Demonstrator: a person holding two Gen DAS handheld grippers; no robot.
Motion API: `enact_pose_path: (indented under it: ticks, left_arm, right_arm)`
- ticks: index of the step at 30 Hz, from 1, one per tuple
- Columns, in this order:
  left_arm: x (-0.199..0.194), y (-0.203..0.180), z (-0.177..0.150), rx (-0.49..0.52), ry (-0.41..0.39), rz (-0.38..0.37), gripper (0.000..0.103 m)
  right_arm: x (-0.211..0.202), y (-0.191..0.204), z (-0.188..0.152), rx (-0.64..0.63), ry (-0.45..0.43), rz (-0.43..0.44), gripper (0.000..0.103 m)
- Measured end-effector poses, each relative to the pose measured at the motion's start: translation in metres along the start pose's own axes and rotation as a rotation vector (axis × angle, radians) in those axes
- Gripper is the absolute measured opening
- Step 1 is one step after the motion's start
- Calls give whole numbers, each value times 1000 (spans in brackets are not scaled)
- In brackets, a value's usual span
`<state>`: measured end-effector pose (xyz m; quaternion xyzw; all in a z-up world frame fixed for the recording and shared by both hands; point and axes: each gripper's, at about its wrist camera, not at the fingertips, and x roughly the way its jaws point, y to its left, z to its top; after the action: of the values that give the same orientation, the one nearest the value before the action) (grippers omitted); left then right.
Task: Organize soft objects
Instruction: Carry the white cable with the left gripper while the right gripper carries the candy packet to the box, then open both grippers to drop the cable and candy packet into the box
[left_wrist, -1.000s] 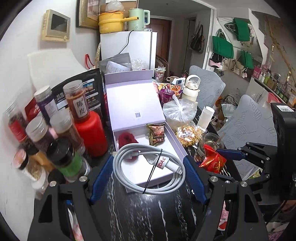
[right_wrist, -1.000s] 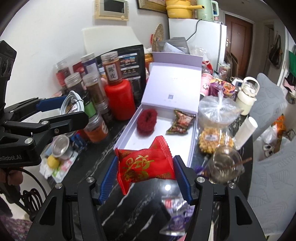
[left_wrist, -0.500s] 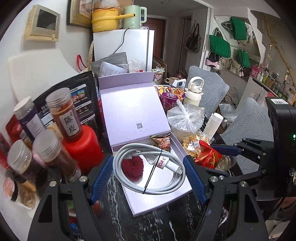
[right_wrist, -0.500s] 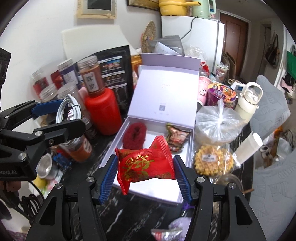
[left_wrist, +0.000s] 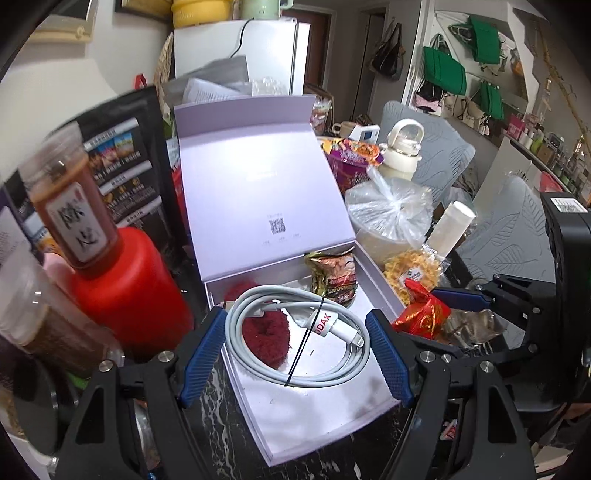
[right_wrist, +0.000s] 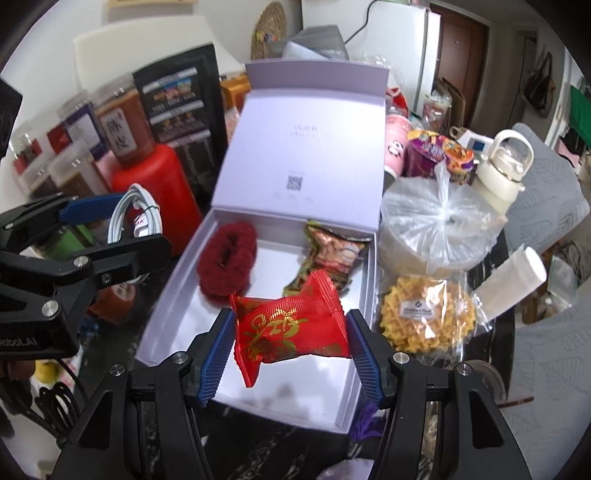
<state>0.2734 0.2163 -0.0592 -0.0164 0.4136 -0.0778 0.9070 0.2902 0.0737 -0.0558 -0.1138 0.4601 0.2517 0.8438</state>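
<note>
An open lilac gift box (left_wrist: 332, 413) (right_wrist: 177, 306) lies on the dark marble table, lid propped up behind. Inside lie a dark red fuzzy scrunchie (right_wrist: 227, 264) (left_wrist: 264, 338) and a snack packet (right_wrist: 334, 254) (left_wrist: 332, 275). My left gripper (left_wrist: 297, 349) is shut on a coiled white cable (left_wrist: 295, 376), hanging over the box's near half. In the right wrist view that left gripper (right_wrist: 122, 221) and the cable (right_wrist: 122, 212) sit at the left. My right gripper (right_wrist: 291, 343) is shut on a red foil packet (right_wrist: 291, 325) with gold characters, above the box's front; the same packet (left_wrist: 424, 317) shows at the right.
Left of the box stand a red bottle (left_wrist: 125, 295) and several spice jars (left_wrist: 70, 206). To its right are a tied plastic bag (right_wrist: 436, 225), bagged waffle (right_wrist: 428, 314), white kettle (right_wrist: 506, 166), noodle cups and a glass. Grey chairs stand beyond the table.
Both grippers moved forward and down toward the box, which now looks larger. The cable and the red packet now hang over the box's inside instead of in front of it.
</note>
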Motion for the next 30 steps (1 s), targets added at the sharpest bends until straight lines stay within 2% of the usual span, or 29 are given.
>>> enact_pose_path:
  ticks: [16, 30]
  left_arm:
    - [76, 10, -10, 0, 98, -4, 77]
    - [117, 21, -6, -11, 127, 7, 77]
  right_arm:
    - [72, -10, -16, -1, 118, 33, 61]
    - [117, -8, -16, -32, 183, 52, 62]
